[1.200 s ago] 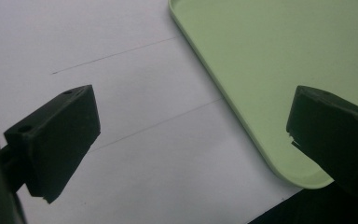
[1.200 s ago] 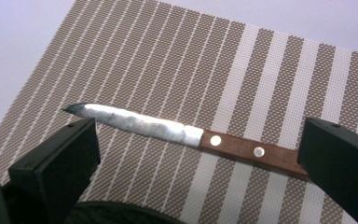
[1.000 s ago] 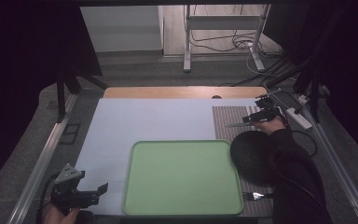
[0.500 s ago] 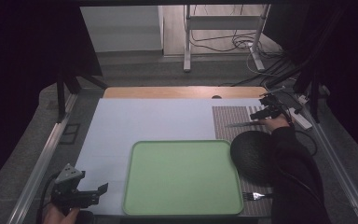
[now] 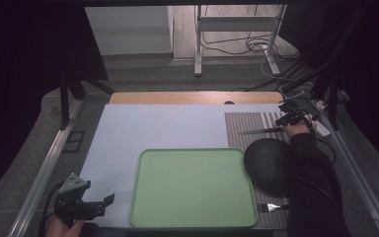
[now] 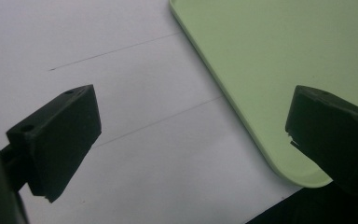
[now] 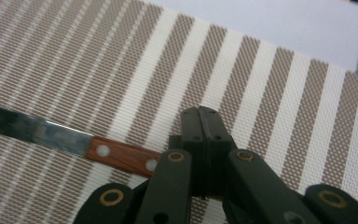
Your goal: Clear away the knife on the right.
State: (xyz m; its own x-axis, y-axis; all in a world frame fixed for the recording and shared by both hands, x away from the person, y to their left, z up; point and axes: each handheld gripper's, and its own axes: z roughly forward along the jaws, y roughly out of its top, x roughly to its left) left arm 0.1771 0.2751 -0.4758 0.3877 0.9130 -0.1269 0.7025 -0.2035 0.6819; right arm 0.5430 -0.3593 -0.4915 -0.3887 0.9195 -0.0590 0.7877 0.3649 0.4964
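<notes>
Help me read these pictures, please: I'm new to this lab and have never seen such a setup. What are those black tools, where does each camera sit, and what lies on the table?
No robot here: a person holds a hand-held black two-jaw gripper in each hand. The high view looks down from above the person's side of the table. The other two cameras ride on the grippers, looking along their jaws.

On the pale table cover lie an empty light green rectangular tray, a brown-and-white striped woven placemat, a dark round mat and a metal fork.

The left gripper is open, holding nothing, near the tray's corner. The right gripper is shut on the wooden-handled knife, whose blade lies over the placemat.
</notes>
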